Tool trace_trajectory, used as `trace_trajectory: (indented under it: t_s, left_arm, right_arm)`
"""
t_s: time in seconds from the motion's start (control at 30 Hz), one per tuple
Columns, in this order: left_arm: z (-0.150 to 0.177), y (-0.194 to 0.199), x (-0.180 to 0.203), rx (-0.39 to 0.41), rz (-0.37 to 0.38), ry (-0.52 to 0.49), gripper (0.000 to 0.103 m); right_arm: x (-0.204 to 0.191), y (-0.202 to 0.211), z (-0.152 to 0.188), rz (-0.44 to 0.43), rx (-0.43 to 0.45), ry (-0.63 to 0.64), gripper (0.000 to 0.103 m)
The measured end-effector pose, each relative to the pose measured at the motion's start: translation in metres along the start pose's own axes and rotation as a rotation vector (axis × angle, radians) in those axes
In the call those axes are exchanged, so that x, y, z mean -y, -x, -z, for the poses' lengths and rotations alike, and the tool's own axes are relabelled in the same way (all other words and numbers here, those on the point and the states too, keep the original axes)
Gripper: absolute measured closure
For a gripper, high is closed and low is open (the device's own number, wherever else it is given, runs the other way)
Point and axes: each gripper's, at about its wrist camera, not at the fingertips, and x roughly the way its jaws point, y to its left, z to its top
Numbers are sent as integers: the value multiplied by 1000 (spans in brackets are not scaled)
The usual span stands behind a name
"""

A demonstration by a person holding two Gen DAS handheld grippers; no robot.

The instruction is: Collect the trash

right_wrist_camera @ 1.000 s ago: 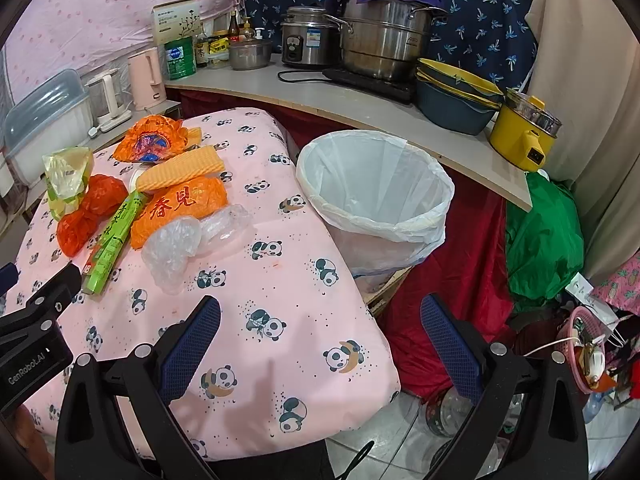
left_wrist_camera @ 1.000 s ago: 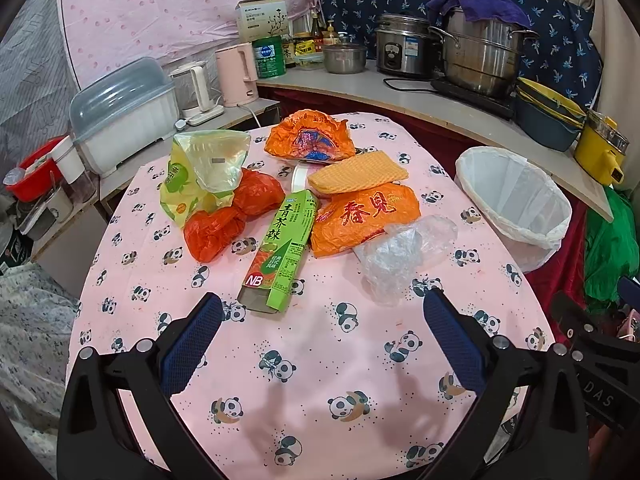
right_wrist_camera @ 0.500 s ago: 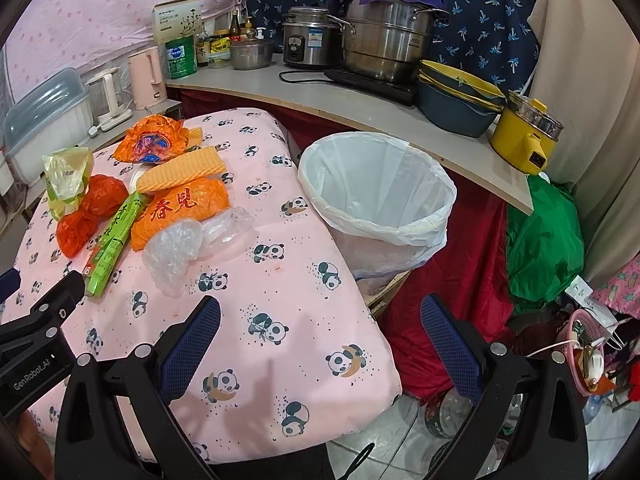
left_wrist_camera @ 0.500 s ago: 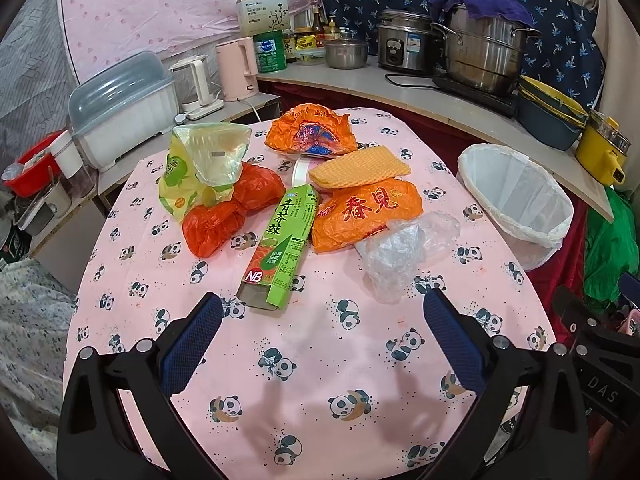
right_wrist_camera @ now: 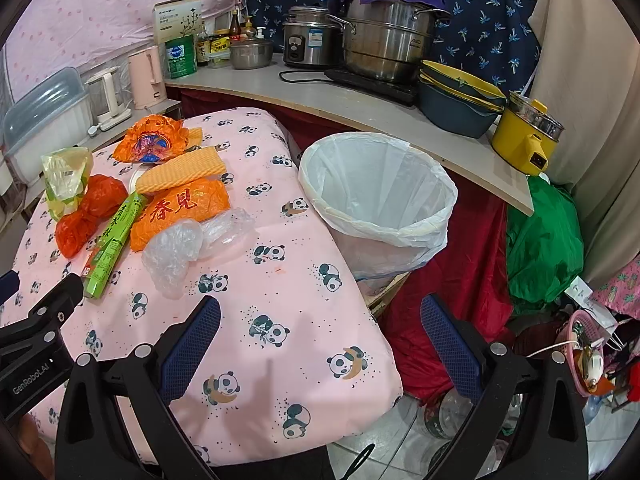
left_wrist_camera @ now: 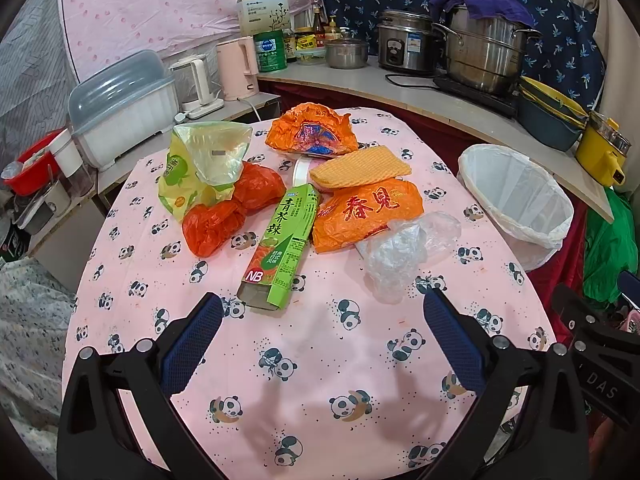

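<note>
Green carton lies flat at table centre, long axis running from 7 o'clock to 1 o'clock, open end nearest the left gripper, gabled top pointing away. Clear plastic bag lies at its 3 o'clock, beside the orange bag; the red bag is at 9 o'clock. Lined bin stands off the table edge, at 3 o'clock. Both the left gripper and right gripper are spread wide, holding nothing. Risk: thin film may slip from the pads, or a neighbouring bag may be dragged along.
</note>
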Motion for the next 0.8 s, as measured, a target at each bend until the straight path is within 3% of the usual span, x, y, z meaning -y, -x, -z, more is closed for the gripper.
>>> trace_trajectory:
  t_s: [0.8]
  left_arm:
    - [1,-3,1,1,6,1,7]
  right_arm:
    - [-1,-5,-4,6,-1,5,7]
